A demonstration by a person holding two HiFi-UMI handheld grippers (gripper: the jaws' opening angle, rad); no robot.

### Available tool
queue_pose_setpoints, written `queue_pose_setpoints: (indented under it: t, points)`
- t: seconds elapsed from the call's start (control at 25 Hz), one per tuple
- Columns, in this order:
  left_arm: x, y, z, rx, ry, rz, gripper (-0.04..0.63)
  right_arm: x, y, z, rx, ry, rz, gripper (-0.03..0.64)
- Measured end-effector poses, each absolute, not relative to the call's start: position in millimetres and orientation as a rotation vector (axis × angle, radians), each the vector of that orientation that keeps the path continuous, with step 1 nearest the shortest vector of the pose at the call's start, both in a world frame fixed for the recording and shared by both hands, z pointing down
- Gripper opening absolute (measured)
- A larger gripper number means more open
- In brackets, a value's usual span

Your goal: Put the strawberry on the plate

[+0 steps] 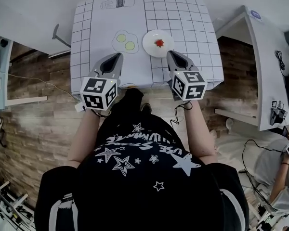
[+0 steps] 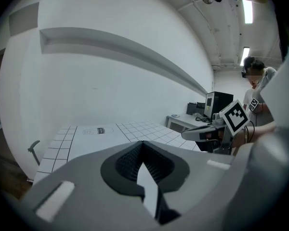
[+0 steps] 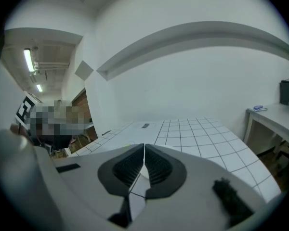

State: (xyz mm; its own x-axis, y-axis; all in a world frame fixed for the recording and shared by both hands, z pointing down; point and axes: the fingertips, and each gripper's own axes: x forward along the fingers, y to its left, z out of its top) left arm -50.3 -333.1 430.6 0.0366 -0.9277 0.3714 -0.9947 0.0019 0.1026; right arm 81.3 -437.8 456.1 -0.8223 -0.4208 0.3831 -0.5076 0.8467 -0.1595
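Strawberry (image 1: 159, 43), small and red, sits in the middle of the white plate (image 1: 149, 36) on the gridded table (image 1: 192, 23) in the head view, so the task looks done. To the plate's left lies a fried egg (image 1: 125, 41), though from this height I cannot tell whether it is a flat toy or only printed on the cloth. The left gripper (image 1: 117, 57) and the right gripper (image 1: 171, 54) hover over the table's near edge, well apart from the berry, the right one nearer the plate. In the left gripper view the ribbed pads meet at the tip with nothing between them, only tabletop beyond. The right gripper view shows the same: jaws pressed together, empty. If the berry needed moving again, I would judge it light and probably soft, easily bruised or squirted sideways, best pinched gently across its widest part.
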Motion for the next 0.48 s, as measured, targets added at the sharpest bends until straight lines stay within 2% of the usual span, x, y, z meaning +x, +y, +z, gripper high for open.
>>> queue_pose_setpoints:
  t: [0.48]
  points:
    - [-42.8, -308.8, 443.2, 1.993, -1.872, 0.298, 0.009, 90.4, -408.9, 483.8, 0.71, -2.666, 0.526, 0.014]
